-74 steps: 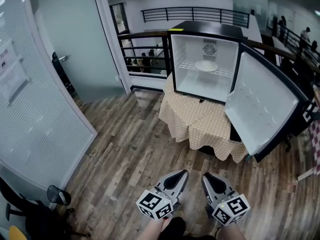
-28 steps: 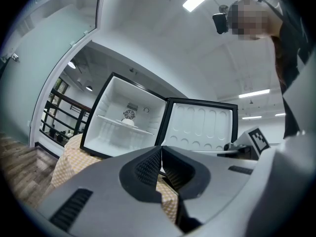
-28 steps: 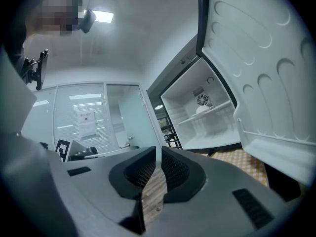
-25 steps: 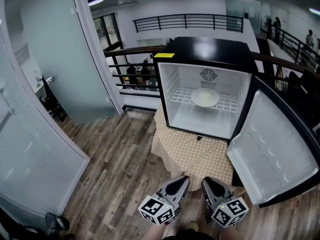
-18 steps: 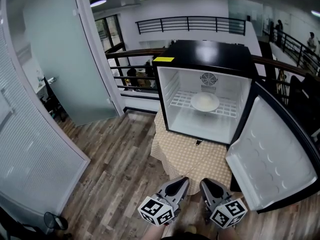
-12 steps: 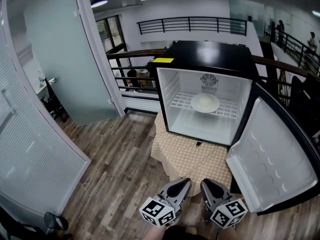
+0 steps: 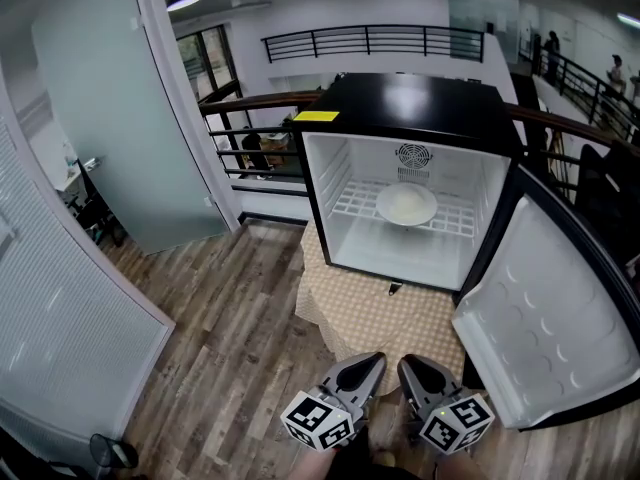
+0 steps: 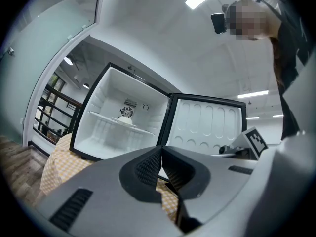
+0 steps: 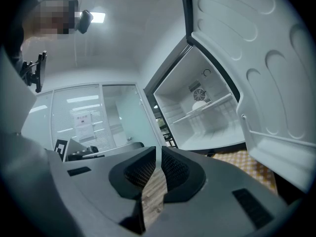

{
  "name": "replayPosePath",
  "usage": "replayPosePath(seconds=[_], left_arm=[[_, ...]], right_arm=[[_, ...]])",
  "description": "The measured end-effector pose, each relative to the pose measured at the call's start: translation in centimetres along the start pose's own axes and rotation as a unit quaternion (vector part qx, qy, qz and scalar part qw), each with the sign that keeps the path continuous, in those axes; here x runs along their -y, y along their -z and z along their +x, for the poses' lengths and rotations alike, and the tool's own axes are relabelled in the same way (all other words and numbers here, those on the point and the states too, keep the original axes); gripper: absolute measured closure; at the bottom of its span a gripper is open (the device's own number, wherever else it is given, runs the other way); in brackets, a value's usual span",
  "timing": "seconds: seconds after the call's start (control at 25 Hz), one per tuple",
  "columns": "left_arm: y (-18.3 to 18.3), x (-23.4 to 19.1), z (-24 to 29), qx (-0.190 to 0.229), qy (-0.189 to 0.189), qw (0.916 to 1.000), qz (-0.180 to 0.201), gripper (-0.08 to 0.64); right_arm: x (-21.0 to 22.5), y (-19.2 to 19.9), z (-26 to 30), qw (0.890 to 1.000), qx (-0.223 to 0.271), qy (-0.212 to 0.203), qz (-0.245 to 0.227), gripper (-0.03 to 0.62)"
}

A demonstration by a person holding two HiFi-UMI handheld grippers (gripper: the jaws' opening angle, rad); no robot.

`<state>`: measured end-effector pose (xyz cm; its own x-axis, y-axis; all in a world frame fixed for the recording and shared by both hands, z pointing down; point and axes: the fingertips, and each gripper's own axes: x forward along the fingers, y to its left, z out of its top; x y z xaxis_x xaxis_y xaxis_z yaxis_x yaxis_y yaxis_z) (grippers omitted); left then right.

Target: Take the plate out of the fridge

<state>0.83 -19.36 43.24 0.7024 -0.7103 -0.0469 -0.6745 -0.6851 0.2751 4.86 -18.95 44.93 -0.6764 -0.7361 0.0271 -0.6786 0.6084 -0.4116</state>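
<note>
Item: plate, white, on the wire shelf inside the open fridge, at 12 o'clock from both grippers. Door swung out to 2 o'clock.
Left gripper, right gripper: jaws pressed together, empty, held low over the floor.
Change: fridge on its cloth-covered desk stands nearer than three seconds ago.
Meaning: approach under way, reach likely not begun.

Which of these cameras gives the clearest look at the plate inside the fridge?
The head view: it looks down on the plate and shows its full round face on the wire shelf. The left gripper view sees the plate from low down, small and nearly edge-on; the right gripper view shows the same plate likewise.
</note>
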Motion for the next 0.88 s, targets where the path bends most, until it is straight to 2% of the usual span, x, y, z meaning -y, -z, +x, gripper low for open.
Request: replayPosePath(seconds=[0.36,0.88], left_arm=[[-1.4,-3.2,3.3,-0.004,0.027,0.9996,-0.002,0.551],[-2.5,-7.3,6.8,-0.005,0.044,0.9990,-0.007,0.551]], right_arm=[[2.8,-2.2,3.6,0.999,0.021,0.038,0.029,0.540],[6.2,-4.0,8.5,0.995,0.039,0.063,0.059,0.540]])
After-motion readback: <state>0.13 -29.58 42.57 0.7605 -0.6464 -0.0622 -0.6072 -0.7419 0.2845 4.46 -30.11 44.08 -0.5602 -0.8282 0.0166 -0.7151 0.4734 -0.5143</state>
